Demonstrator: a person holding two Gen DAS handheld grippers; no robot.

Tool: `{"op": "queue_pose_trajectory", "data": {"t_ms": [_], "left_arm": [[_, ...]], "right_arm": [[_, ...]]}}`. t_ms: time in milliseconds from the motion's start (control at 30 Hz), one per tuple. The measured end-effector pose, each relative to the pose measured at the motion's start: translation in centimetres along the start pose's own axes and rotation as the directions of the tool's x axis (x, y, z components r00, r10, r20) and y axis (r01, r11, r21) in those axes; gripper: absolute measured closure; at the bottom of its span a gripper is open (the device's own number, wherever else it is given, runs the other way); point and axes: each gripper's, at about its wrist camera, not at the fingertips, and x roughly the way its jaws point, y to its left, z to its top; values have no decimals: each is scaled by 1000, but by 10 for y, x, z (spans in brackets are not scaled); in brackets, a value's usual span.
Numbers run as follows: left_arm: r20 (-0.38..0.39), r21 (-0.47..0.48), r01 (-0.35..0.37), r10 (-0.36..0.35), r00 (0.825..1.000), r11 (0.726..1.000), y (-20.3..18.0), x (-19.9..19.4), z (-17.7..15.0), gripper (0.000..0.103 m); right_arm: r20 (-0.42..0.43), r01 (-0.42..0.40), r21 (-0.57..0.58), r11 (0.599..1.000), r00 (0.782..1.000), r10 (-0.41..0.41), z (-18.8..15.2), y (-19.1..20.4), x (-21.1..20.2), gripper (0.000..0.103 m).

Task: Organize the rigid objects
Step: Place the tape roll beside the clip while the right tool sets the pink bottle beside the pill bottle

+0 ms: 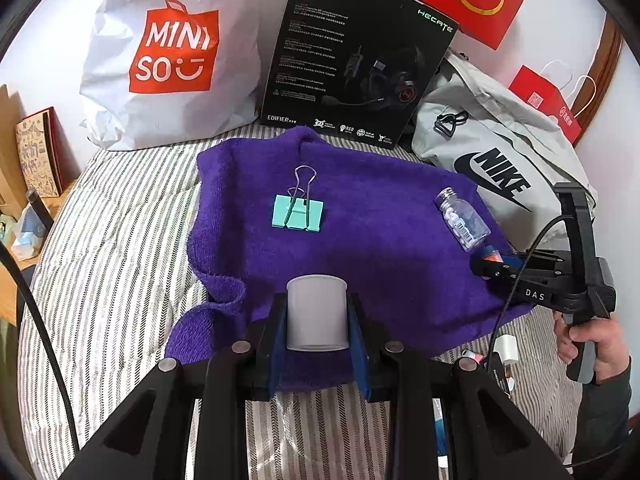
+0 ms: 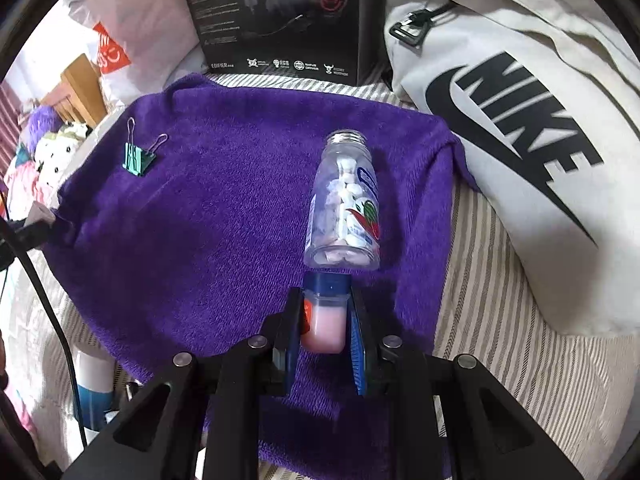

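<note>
My left gripper (image 1: 317, 312) is shut on a white plastic cap (image 1: 317, 312), held over the near edge of a purple towel (image 1: 360, 216). My right gripper (image 2: 324, 316) is shut on a small pink bottle with a blue cap (image 2: 325, 316); it shows in the left wrist view (image 1: 490, 262) at the towel's right edge. A clear candy bottle (image 2: 344, 204) lies on its side, uncapped, just beyond the pink bottle (image 1: 464, 220). A teal binder clip (image 1: 298, 212) rests near the towel's middle (image 2: 138, 158).
The towel (image 2: 224, 208) lies on a striped bedsheet (image 1: 120, 240). Behind it stand a white Miniso bag (image 1: 172, 52), a black headset box (image 1: 352, 56) and a grey Nike bag (image 1: 492, 152). A hand (image 1: 588, 340) grips the right tool's handle. Small items lie by the near right edge.
</note>
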Motion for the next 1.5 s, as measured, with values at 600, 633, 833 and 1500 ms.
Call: {"op": "queue_pose_trajectory", "data": {"t_ms": [600, 633, 833, 1500], "left_arm": [[-27, 15, -12, 12, 1000, 1000, 3, 24, 14, 76], [-29, 14, -13, 14, 999, 1000, 4, 27, 16, 76], [-21, -10, -14, 14, 1000, 1000, 13, 46, 29, 76], [-40, 128, -187, 193, 980, 974, -8, 79, 36, 76]], "right_arm": [[-54, -12, -66, 998, 998, 9, -14, 15, -11, 65], [-53, -11, -67, 998, 999, 7, -16, 16, -15, 65], [-19, 1, -61, 998, 1000, -2, -32, 14, -41, 59], [29, -51, 155, 987, 998, 47, -92, -8, -90, 55]]}}
